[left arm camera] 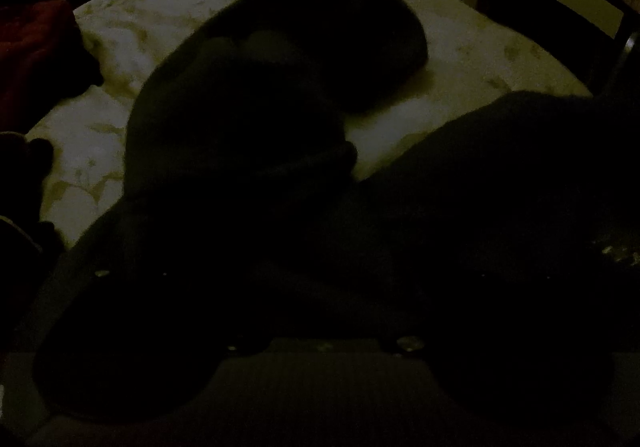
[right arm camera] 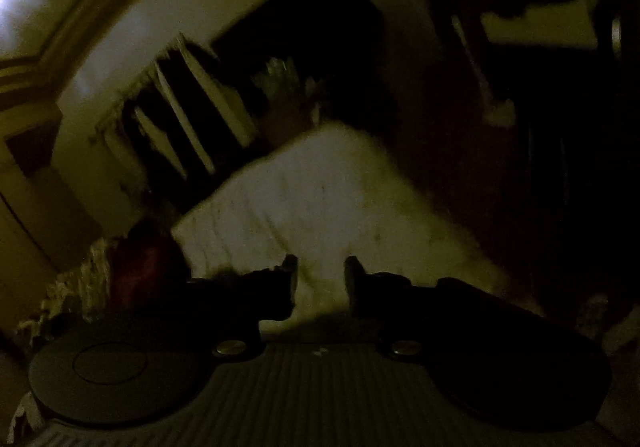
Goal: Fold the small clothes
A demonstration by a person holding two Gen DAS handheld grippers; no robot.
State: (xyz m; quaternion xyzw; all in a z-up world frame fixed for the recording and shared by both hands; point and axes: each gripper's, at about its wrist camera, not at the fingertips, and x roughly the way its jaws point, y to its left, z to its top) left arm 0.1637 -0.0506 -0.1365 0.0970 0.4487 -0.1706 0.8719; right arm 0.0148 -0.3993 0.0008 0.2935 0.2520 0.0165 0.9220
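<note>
Sock-like dark garment ahead of the left gripper looks soft, floppy; pinch its nearer edge. Left jaws unreadable; right gripper parted, empty.

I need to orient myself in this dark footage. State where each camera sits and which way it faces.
Left wrist: on the left gripper, angled down at a dark garment on the pale bedcover; its fingers are lost in darkness.
Right wrist: on the right gripper, tilted, facing across the bedcover toward shelves; both fingers show, apart, nothing between.
Shared: the bedcover.
</note>
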